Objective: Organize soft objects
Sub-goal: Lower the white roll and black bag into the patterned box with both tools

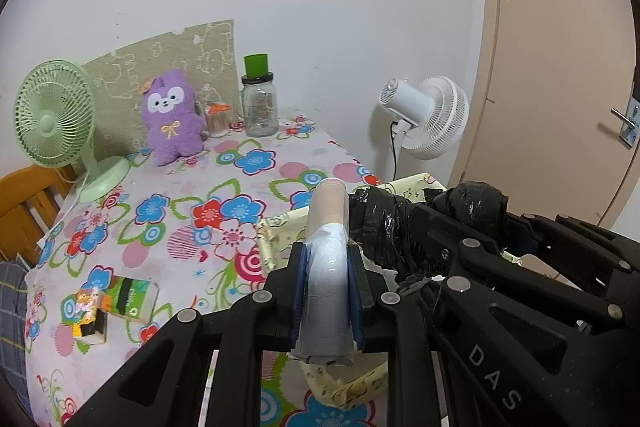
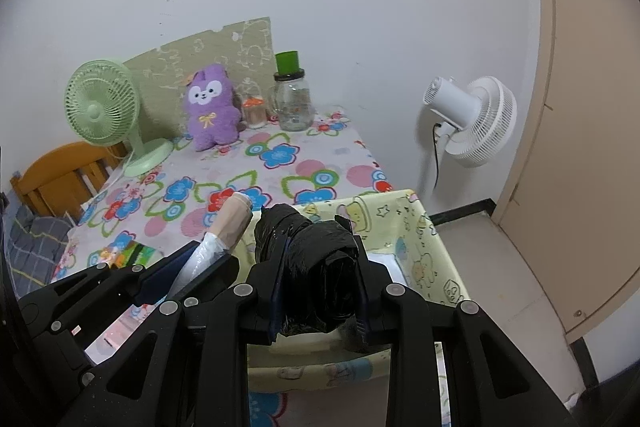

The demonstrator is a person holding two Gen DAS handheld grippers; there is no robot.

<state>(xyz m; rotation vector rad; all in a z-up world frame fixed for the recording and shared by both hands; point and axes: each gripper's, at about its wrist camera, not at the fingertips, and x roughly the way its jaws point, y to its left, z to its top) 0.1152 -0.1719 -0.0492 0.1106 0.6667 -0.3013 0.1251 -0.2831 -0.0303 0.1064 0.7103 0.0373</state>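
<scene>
Both tongs hover over the yellow fabric box [image 2: 420, 227] for dropping: left tongs [image 1: 327, 291] clench the pale bag roll [image 1: 328, 267], right tongs [image 2: 320, 291] the black bag roll [image 2: 316, 255].

Both wrist cameras look forward and downward along their own fingers, close above the pale yellow cartoon-print fabric bin [image 2: 420, 227], the left view from further left. Both face the purple plush toy [image 1: 172, 117] at the white wall beyond the bin, and each catches the other gripper beside it.
</scene>
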